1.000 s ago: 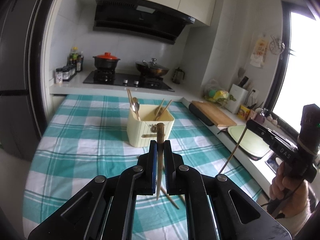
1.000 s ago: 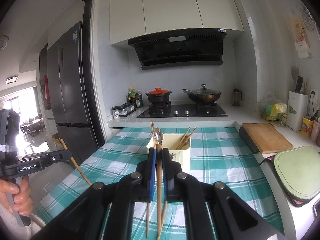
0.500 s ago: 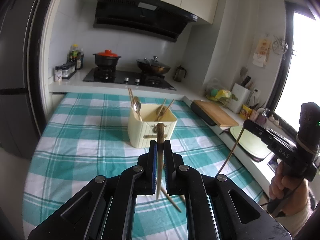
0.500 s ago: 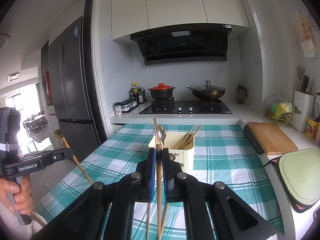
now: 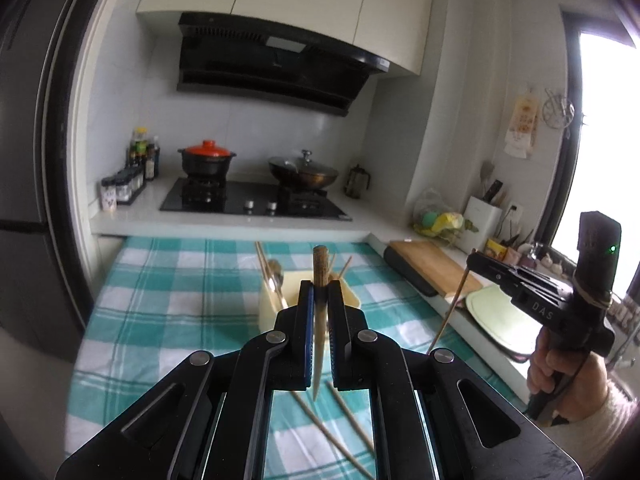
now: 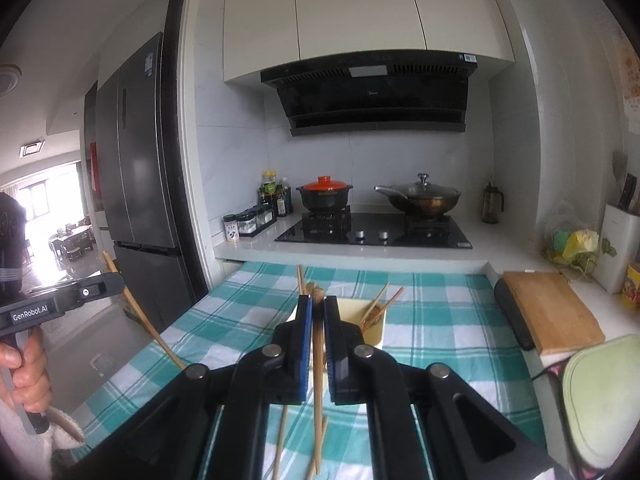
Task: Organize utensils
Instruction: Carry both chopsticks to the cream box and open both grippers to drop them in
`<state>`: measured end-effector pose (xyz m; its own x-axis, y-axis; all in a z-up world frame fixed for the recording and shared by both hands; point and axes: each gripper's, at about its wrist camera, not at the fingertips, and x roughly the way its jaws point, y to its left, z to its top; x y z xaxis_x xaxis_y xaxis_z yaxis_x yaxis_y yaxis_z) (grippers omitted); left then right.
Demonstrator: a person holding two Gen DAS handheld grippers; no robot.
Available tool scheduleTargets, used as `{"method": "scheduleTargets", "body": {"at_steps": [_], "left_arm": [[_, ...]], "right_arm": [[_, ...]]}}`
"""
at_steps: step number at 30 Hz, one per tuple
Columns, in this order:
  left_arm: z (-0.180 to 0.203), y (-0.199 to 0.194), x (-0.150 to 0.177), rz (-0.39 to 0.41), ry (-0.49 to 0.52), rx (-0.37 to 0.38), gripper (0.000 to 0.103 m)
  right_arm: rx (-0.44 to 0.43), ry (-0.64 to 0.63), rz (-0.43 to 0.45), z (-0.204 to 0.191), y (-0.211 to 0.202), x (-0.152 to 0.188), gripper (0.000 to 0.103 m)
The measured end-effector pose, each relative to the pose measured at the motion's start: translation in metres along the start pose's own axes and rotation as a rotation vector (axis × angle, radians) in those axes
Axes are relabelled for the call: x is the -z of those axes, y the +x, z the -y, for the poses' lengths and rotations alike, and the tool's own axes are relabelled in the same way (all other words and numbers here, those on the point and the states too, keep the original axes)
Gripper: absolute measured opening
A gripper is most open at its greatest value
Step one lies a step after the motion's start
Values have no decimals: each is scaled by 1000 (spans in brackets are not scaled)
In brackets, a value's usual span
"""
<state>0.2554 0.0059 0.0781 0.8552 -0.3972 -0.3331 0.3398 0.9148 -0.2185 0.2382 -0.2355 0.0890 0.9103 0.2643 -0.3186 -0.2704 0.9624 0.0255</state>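
Observation:
My left gripper (image 5: 320, 296) is shut on a wooden chopstick (image 5: 319, 280) held upright above the checked tablecloth. My right gripper (image 6: 314, 310) is shut on another wooden chopstick (image 6: 317, 356), also upright. A cream utensil holder (image 5: 266, 306) stands just beyond both grippers; it holds chopsticks and a metal spoon (image 5: 274, 272). It also shows in the right wrist view (image 6: 376, 330). Two loose chopsticks (image 5: 352, 420) lie on the cloth below my left gripper. The right gripper shows at the right of the left wrist view (image 5: 474, 262), the left gripper at the left of the right wrist view (image 6: 116, 280).
The table carries a teal checked cloth (image 6: 436, 320). A wooden cutting board (image 6: 548, 308) and a green board (image 6: 600, 392) lie on the counter to the right. A stove with a red-lidded pot (image 6: 324, 194) and a wok (image 6: 418, 196) is behind. A fridge (image 6: 136, 160) stands left.
Both grippers have risen and moved toward the holder, each keeping its chopstick. The holder now sits lower and partly hidden behind the fingers in both views.

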Motion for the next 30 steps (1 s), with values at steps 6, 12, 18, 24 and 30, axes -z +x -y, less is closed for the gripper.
{"method": "scheduleTargets", "body": {"at_steps": [6,12,18,24,30], "left_arm": [[-4,44,-50,126,-22,-31,4],[1,130,-60,93,1,-60,4],[-13,222,-40,-164,-58,-41,4],[-16,278,-18,-343,-71,-34,5],[-13,260,-13,-322,-67,-100,61]], "right_arm": [[44,-19,148,15,44,-52,6],[65,17,150,35,119,-55,6],[49,120,-130,65,203,-27,6],[31,169,-273,76,245,3,9],[18,215,-231,74,222,-2,47]]}}
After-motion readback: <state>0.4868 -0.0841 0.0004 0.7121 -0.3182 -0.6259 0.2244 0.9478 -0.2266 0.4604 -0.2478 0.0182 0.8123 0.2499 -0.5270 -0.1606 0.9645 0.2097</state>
